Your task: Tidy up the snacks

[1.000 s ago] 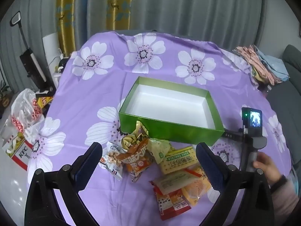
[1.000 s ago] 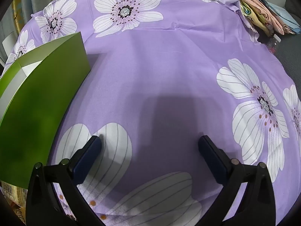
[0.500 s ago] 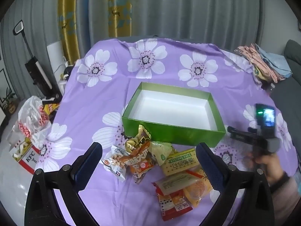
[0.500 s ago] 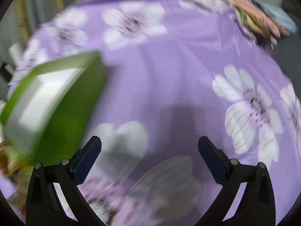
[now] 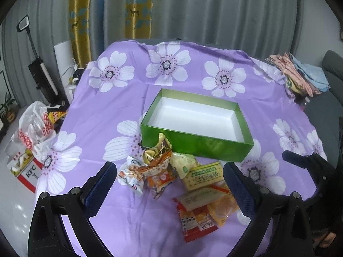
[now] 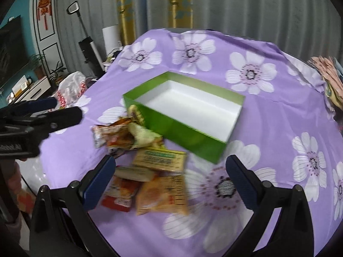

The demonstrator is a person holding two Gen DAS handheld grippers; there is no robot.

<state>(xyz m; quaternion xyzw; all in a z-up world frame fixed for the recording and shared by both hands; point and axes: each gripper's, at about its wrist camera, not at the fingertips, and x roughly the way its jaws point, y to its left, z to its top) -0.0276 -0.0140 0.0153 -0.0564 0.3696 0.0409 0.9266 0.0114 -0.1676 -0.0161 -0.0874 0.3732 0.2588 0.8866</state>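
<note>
An open green box [image 5: 199, 144] with a white inside stands mid-table on the purple flowered cloth; nothing lies in it. In front of it is a loose pile of snack packets: an orange packet [image 5: 159, 172], a white nut packet [image 5: 131, 176], a yellow-green cracker packet [image 5: 203, 174] and a red packet [image 5: 196, 222]. My left gripper [image 5: 168, 167] hovers open above the near side of the pile. My right gripper [image 6: 170, 160] is open too, raised over the pile's right side. In its blurred view I see the box [image 6: 193, 138], the cracker packet [image 6: 159, 158] and the left gripper [image 6: 62, 109].
Folded clothes [image 5: 300, 75] lie at the table's far right edge beside a grey sofa [image 5: 331, 68]. On the floor at the left are a KFC box [image 5: 26, 171], a plastic bag [image 5: 36, 126] and an upright vacuum [image 5: 42, 75]. Curtains hang behind.
My right gripper has risen from low over the cloth beside the box and swung left, so it faces the box and the snacks. My left gripper has lifted slightly. Both stay open.
</note>
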